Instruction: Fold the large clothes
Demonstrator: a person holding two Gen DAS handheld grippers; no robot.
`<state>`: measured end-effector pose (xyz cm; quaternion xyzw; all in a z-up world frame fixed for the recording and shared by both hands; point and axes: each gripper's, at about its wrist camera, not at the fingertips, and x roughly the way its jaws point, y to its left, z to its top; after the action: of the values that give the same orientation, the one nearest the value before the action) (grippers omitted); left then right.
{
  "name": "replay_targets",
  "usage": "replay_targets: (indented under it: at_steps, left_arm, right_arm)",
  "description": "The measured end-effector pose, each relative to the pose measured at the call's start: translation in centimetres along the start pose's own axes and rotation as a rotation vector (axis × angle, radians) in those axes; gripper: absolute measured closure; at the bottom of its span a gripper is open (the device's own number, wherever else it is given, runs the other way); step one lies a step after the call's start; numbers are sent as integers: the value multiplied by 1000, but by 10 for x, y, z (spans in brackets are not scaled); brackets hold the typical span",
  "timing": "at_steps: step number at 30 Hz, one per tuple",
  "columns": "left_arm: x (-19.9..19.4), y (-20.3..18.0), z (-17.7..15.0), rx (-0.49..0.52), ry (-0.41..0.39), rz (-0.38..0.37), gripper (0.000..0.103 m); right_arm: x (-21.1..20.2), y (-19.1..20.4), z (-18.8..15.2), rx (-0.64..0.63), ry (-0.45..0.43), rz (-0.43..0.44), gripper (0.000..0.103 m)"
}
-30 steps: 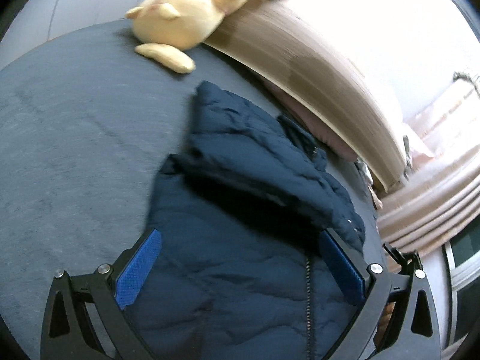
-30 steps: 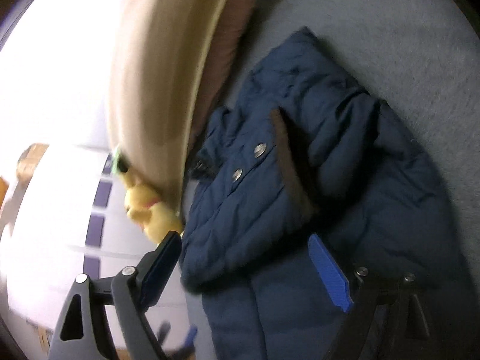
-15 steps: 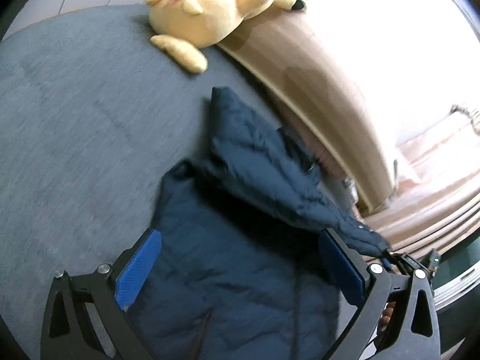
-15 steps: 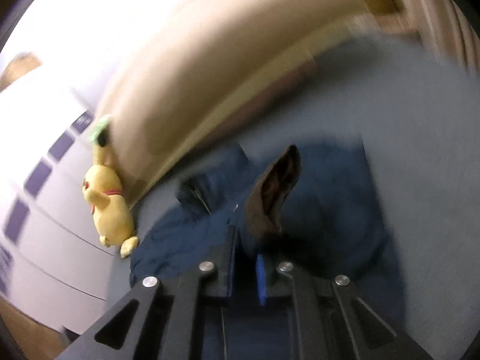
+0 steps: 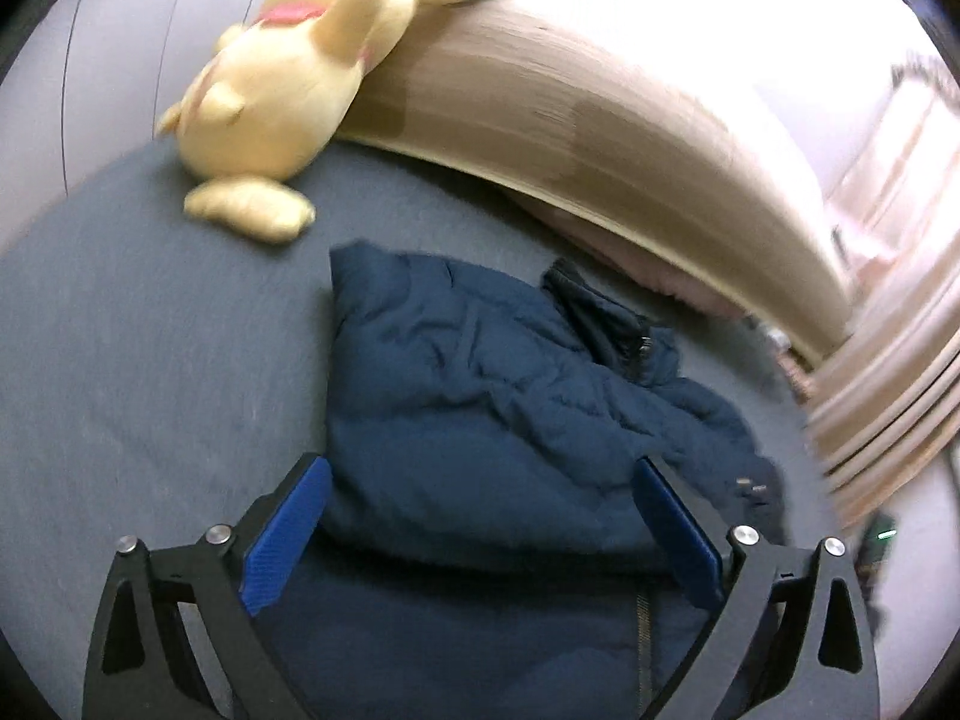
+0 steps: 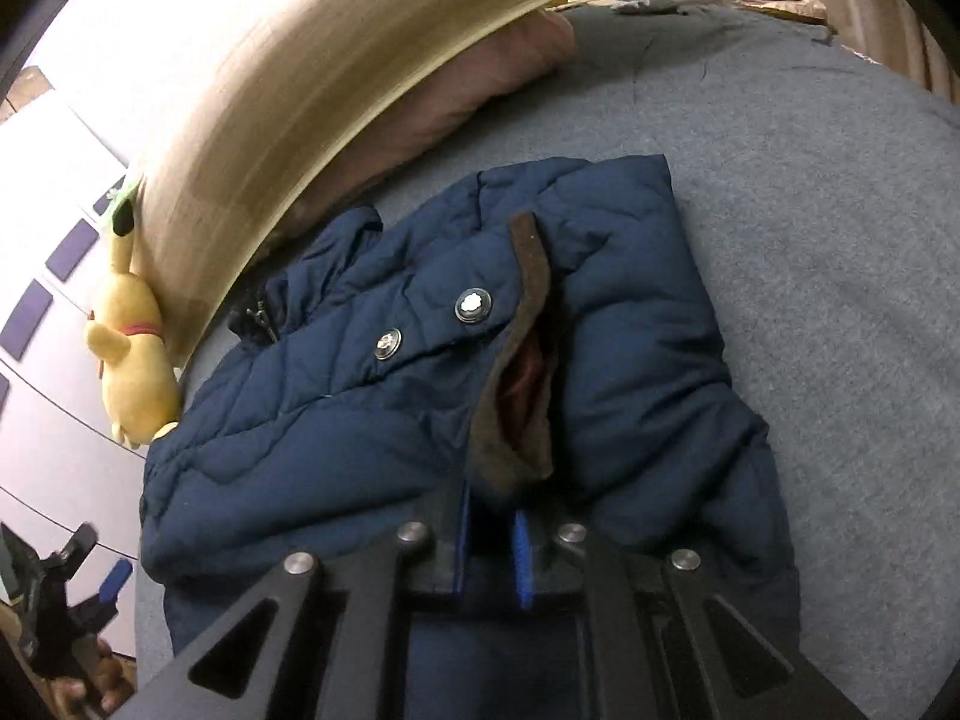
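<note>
A navy quilted jacket (image 5: 480,408) lies partly folded on a grey bed (image 5: 138,348). In the right wrist view the jacket (image 6: 336,384) shows two snap buttons and a brown-lined cuff (image 6: 516,384). My left gripper (image 5: 480,534) is open, held just above the jacket's near part, with nothing between its blue pads. My right gripper (image 6: 489,540) is shut on the jacket fabric just below the brown cuff. The left gripper also shows at the lower left of the right wrist view (image 6: 90,588).
A yellow plush toy (image 5: 288,90) lies at the head of the bed against a curved wooden headboard (image 5: 570,120). A pink pillow (image 6: 474,90) sits under the headboard. Curtains (image 5: 888,396) hang on the right. Grey bed surface spreads left and right of the jacket.
My right gripper closed on the jacket near the brown cuff, and a sleeve now lies folded across the body. My left gripper stayed open and shifted toward the headboard.
</note>
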<state>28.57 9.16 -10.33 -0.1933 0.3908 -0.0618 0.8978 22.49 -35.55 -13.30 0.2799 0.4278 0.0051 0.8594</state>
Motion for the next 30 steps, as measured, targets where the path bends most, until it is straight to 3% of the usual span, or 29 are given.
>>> replay_targets:
  at_steps: [3, 5, 9, 14, 15, 16, 17, 18, 22, 25, 30]
  left_arm:
    - [24, -12, 0, 102, 20, 136, 14]
    - [50, -14, -7, 192, 86, 270, 30]
    - [73, -13, -17, 301, 113, 357, 31]
    - [69, -11, -13, 305, 125, 347, 32]
    - [58, -7, -10, 296, 115, 306, 32]
    - [49, -4, -7, 279, 109, 272, 32]
    - [36, 4, -2, 249, 87, 225, 32]
    - [24, 12, 3, 222, 57, 207, 32]
    - [-5, 46, 31, 126, -43, 225, 32]
    - [10, 57, 45, 71, -6, 210, 32]
    - [40, 50, 45, 106, 63, 186, 32]
  right_arm:
    - [-1, -2, -1, -15, 8, -7, 90]
    - [2, 1, -2, -22, 11, -15, 90]
    - [11, 16, 1, -84, 28, -77, 90]
    - [3, 18, 4, -96, 45, -78, 84]
    - [1, 18, 6, -93, 45, -74, 71]
    - [-6, 16, 8, -90, 40, -65, 37]
    - [-18, 11, 9, -86, 23, -54, 19]
    - [-30, 9, 9, -82, -6, -59, 10]
    - [-68, 8, 23, -75, -118, -46, 10]
    - [-68, 30, 31, -115, -124, 14, 10]
    - [-31, 66, 22, -246, -34, 75, 10]
